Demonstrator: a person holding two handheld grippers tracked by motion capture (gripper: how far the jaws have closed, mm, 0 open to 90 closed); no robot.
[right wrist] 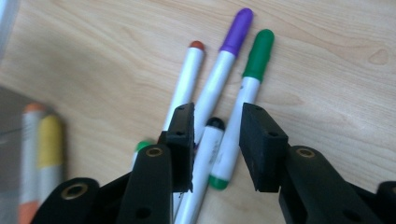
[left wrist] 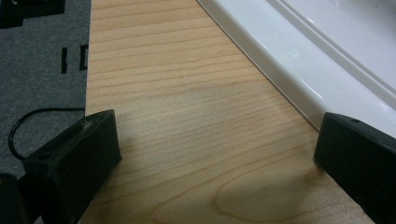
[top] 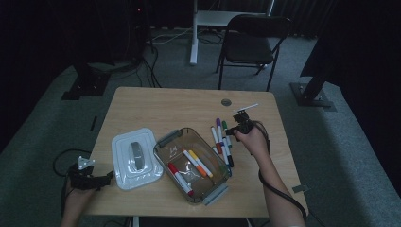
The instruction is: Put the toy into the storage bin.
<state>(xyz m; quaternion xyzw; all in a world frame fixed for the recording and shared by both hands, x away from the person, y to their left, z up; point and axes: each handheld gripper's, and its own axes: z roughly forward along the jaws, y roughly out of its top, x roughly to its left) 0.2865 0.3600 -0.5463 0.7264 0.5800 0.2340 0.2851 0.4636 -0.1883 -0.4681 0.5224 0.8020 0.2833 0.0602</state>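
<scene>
Dim room, grey carpet, a folding chair beyond the wooden table. Right gripper is down over the loose markers, jaws narrowly spread and straddling the black-capped marker, pads not yet pressing it. Touching alongside lie the purple marker and green marker. Further out, the clear box holds more markers, its white lid beside it. Left gripper sits at the table's near left edge, jaws wide apart, pinching nothing.

Table — lid, container, markers
</scene>
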